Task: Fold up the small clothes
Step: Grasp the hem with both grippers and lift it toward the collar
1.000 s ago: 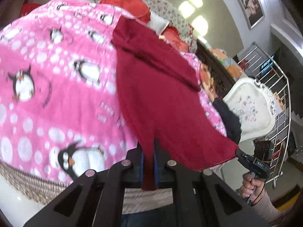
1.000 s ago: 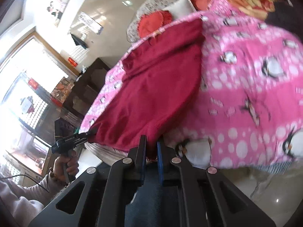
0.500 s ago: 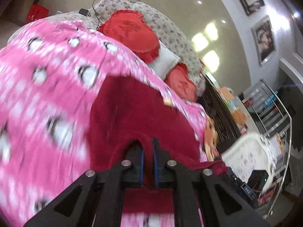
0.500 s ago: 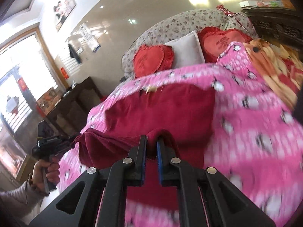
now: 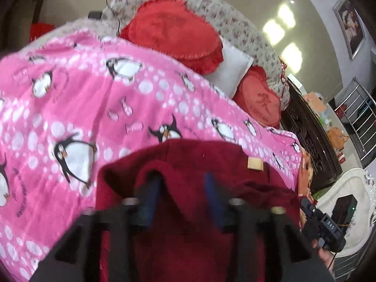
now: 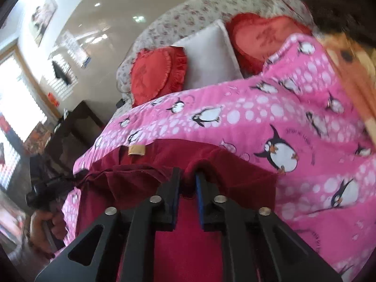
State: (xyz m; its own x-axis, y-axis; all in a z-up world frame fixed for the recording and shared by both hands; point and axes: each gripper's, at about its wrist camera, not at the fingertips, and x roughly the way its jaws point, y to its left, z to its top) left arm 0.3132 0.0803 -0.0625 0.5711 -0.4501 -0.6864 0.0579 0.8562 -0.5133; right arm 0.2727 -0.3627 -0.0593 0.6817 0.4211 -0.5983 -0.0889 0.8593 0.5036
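A dark red garment (image 5: 188,211) lies folded over on the pink penguin blanket (image 5: 94,108), its tan label (image 5: 255,163) showing near the far edge. My left gripper (image 5: 183,188) stands open over the folded edge, fingers spread, cloth slack between them. In the right wrist view the garment (image 6: 235,178) sits in front, label (image 6: 136,150) at the left. My right gripper (image 6: 188,181) has its fingers slightly apart with a bunched fold of the garment still between them.
Red heart cushions (image 5: 174,30) and a white pillow (image 6: 209,54) lie at the bed's head. A dark carved cabinet (image 5: 310,141) and a metal rack (image 5: 357,122) stand to the right. The other hand's gripper shows at each view's side (image 5: 322,223) (image 6: 42,188).
Both grippers carried the garment's near edge forward over itself to the far edge. The left gripper opened and let go; the right fingers have parted slightly.
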